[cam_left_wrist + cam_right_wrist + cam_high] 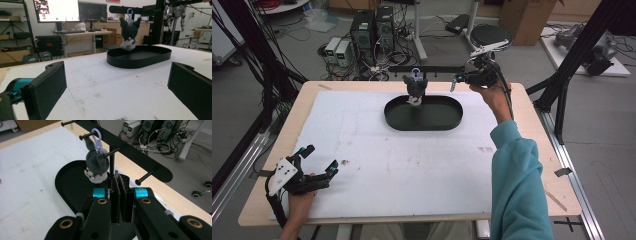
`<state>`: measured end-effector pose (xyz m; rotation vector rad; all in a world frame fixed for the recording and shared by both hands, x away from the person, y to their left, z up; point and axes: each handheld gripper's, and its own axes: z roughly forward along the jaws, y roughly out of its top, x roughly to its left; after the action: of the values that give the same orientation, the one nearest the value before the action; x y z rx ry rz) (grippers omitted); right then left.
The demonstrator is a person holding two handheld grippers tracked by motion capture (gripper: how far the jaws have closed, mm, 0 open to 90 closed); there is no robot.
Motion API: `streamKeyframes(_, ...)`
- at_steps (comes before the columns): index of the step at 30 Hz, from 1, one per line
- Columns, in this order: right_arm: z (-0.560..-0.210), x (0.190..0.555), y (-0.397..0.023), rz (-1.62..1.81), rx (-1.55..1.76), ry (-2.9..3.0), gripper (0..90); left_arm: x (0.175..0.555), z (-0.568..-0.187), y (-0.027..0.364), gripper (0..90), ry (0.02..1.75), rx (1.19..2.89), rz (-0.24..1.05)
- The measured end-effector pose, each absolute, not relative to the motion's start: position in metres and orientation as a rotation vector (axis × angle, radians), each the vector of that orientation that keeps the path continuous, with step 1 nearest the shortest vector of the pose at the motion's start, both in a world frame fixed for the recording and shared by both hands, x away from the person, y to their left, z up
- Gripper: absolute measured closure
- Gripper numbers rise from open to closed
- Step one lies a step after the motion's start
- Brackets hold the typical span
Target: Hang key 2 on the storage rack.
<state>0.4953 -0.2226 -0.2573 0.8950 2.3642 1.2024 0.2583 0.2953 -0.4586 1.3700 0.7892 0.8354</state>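
The plush keychain (416, 86) hung by its lilac clip (95, 136) from a peg of the black rack (130, 152), above the oval tray (447, 120). The right claw (455, 81) was closed and empty, just beside it. The left claw (318, 158) rested wide open near the desk (532, 150) corner.

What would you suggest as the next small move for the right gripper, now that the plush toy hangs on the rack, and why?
Probably draw the right gripper a little further back from the rack. Its jaws are shut with nothing between them, and the plush toy already hangs by its lilac clip on a peg above the black tray, so nothing seems left to hold there.
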Motion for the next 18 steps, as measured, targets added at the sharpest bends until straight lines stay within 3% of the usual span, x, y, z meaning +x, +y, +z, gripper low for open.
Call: streamKeyframes(18,-0.257,0.514,-0.217,1.152,0.893,2.412,88.8,0.258,-0.458,0.296,2.3,0.788,1.377,0.84)
